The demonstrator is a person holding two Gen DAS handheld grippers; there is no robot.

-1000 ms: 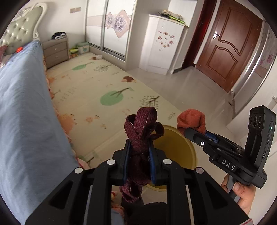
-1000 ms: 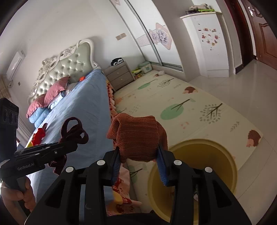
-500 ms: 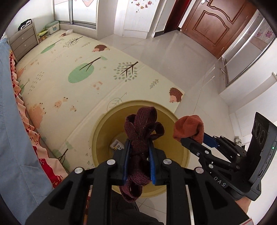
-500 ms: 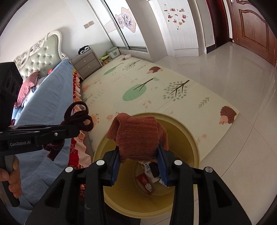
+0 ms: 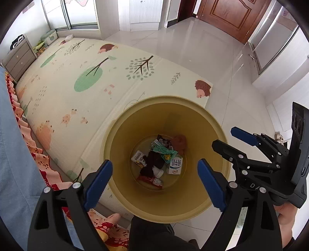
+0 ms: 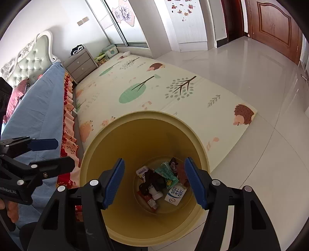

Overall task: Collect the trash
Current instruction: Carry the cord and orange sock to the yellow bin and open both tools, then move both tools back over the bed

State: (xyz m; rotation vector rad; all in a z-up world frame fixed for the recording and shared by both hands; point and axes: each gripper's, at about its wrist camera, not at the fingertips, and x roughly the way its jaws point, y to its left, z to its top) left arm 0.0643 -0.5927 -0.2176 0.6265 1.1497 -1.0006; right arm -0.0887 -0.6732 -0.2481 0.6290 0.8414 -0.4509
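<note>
Over yellow bin (image 5: pixel 119 146), both claws opening (nothing between), trash (image 5: pixel 160 160) inside

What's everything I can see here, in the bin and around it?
bin: one, yellow, on the floor at the play mat's corner
dark cloth: one, maroon, at the bin's bottom
rust cloth: one, reddish brown, at the bin's bottom
cartons and wrappers: several, white and green, in the bin
play mat: one, cream with trees and hedgehogs
bed: one, blue cover
drawers: one, grey
door: one, brown
left gripper: one, jaws opening, nothing between them
right gripper: one, jaws opening, nothing between them
</note>
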